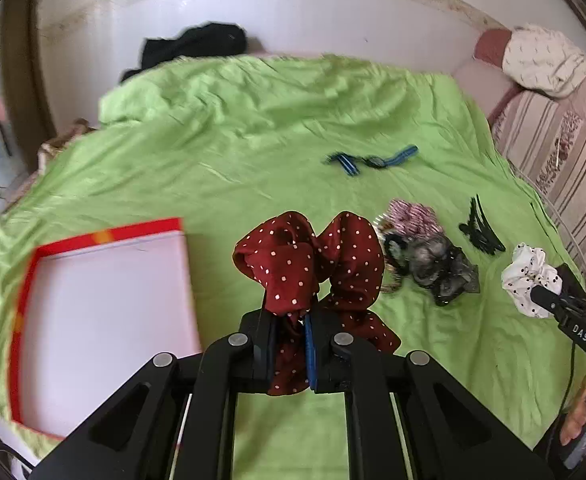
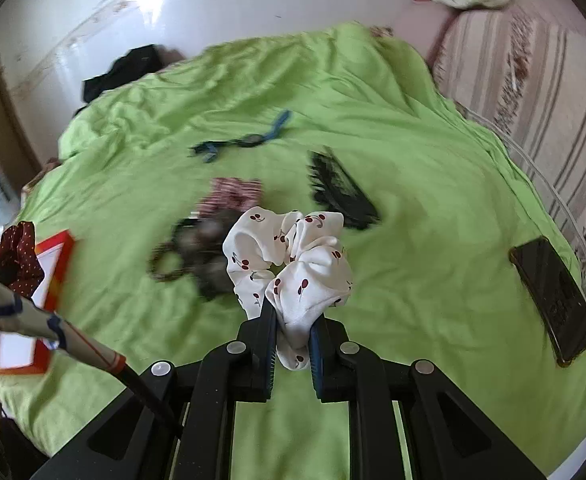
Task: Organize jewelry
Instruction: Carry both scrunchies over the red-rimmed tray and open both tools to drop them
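1. Scrunchies are the job here. In the left wrist view, the dark red dotted scrunchie (image 1: 313, 272) is pinched in the nearly closed left gripper (image 1: 291, 320), bunched above the fingers and clear of the green bedspread (image 1: 253, 128). The red-rimmed box (image 1: 105, 312) lies just to its left, probably where it is headed.
2. Same view, to the right: a pile of hair ties (image 1: 425, 252), black clips (image 1: 481, 228) and a blue strap (image 1: 373, 158) farther off wait on the bedspread. The right gripper shows at the right edge with a white scrunchie.
3. In the right wrist view, the white cherry-print scrunchie (image 2: 293, 264) is clamped in the nearly closed right gripper (image 2: 292, 320), raised off the bedspread. A phone (image 2: 553, 300) lies at the right, well apart, and the box sits at the far left, so this one has farther to go.
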`<control>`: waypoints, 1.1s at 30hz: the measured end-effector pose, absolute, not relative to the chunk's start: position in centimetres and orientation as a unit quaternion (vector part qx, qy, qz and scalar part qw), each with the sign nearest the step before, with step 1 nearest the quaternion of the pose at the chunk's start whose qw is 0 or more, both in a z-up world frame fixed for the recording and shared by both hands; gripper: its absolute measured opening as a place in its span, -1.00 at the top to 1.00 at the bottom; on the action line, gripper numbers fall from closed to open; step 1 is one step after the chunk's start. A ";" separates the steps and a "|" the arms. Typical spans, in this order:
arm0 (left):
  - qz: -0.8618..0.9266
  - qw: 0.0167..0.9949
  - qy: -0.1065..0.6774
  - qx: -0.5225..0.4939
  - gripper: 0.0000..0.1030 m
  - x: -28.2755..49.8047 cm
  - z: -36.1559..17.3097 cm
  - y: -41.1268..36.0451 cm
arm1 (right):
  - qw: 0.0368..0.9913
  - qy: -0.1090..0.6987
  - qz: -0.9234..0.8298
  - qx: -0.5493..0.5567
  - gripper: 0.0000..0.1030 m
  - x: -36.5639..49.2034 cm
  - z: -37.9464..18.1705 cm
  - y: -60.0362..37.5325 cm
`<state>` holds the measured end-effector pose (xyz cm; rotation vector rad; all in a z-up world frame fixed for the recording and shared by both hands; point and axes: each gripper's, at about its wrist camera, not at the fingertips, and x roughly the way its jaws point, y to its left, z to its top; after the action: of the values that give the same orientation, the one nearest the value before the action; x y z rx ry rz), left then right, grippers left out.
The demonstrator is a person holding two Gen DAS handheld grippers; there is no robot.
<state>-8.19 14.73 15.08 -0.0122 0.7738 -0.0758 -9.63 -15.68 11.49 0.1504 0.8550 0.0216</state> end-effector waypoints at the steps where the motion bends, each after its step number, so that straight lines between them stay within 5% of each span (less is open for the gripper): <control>1: -0.030 0.928 0.372 -0.007 0.79 -8.9 15.5 15.6 | 0.908 0.412 0.020 0.070 0.71 -9.9 12.1 -14.7; 11: 0.050 0.925 0.373 -0.052 0.78 -13.3 15.2 25.9 | 0.888 0.423 0.171 0.046 0.71 -11.1 14.7 -2.5; 22: 0.137 0.888 0.424 -0.115 0.76 -14.6 10.0 36.9 | 0.813 0.493 0.305 0.056 0.70 -9.0 11.1 12.5; 26: 0.150 0.883 0.429 -0.114 0.47 -14.7 9.1 37.7 | 0.795 0.517 0.316 0.024 0.62 -8.4 8.3 16.8; 28: 0.153 0.884 0.426 -0.113 0.30 -14.7 8.8 38.0 | 0.790 0.521 0.322 0.007 0.48 -8.4 7.6 18.2; 30: 0.151 0.888 0.418 -0.116 0.07 -14.9 8.9 38.1 | 0.792 0.514 0.328 -0.012 0.01 -8.8 8.1 18.5; 33: 0.142 0.899 0.393 -0.133 -0.08 -15.5 9.4 38.6 | 0.808 0.475 0.346 -0.035 -0.32 -10.2 10.2 18.1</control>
<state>-15.50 38.61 9.43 -0.2751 0.8137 0.2943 -10.24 18.05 10.20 -0.0756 1.0161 0.7392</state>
